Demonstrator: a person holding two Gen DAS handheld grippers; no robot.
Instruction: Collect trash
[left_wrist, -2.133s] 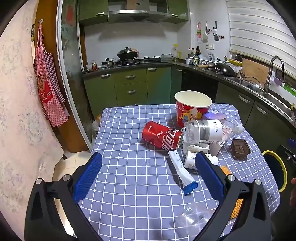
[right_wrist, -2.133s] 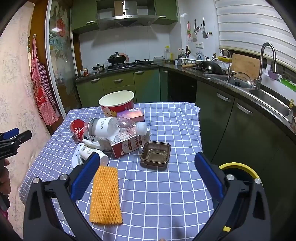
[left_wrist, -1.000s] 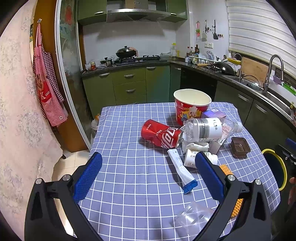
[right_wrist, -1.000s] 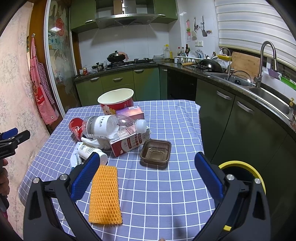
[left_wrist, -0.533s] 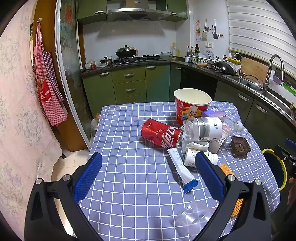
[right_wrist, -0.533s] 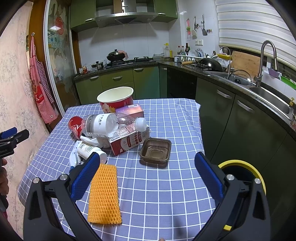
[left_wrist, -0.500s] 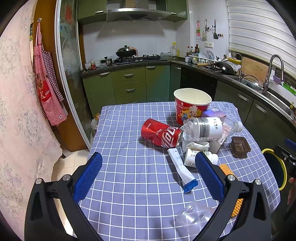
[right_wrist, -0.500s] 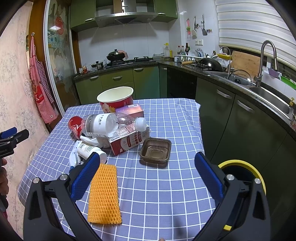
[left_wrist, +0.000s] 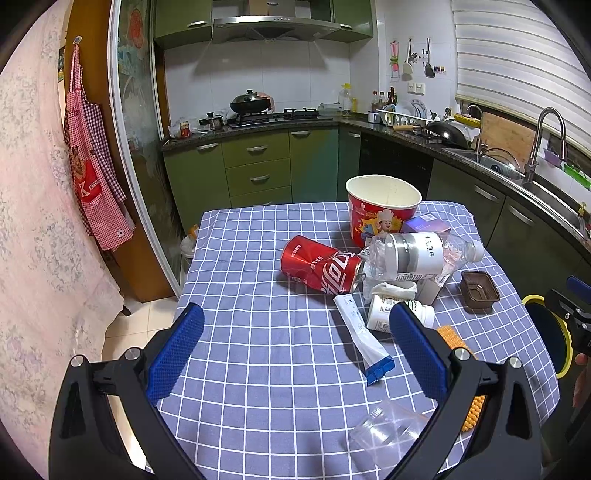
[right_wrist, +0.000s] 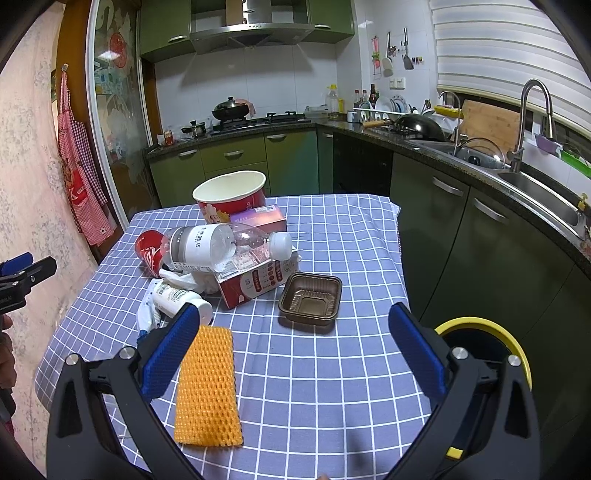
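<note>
Trash lies on a blue checked tablecloth (left_wrist: 258, 332): a red cola can (left_wrist: 319, 269) on its side, a clear plastic bottle (left_wrist: 413, 254), a red paper bucket (left_wrist: 382, 210), a white tube (left_wrist: 364, 341), a small white bottle (left_wrist: 384, 317), a clear cup (left_wrist: 388, 435). The right wrist view shows an orange foam net (right_wrist: 207, 384), a brown plastic tray (right_wrist: 310, 299), a red-white carton (right_wrist: 255, 280) and the bottle (right_wrist: 221, 247). My left gripper (left_wrist: 295, 345) is open above the near table edge. My right gripper (right_wrist: 291, 345) is open above the net and tray.
A yellow-rimmed bin (right_wrist: 487, 343) stands on the floor right of the table. Green cabinets (left_wrist: 258, 173), a stove and a sink counter (right_wrist: 517, 192) run behind and to the right. A red apron (left_wrist: 96, 184) hangs on the left wall.
Both grippers have drifted slightly; the views shifted a little. Nothing on the table has moved and both grippers stay open.
</note>
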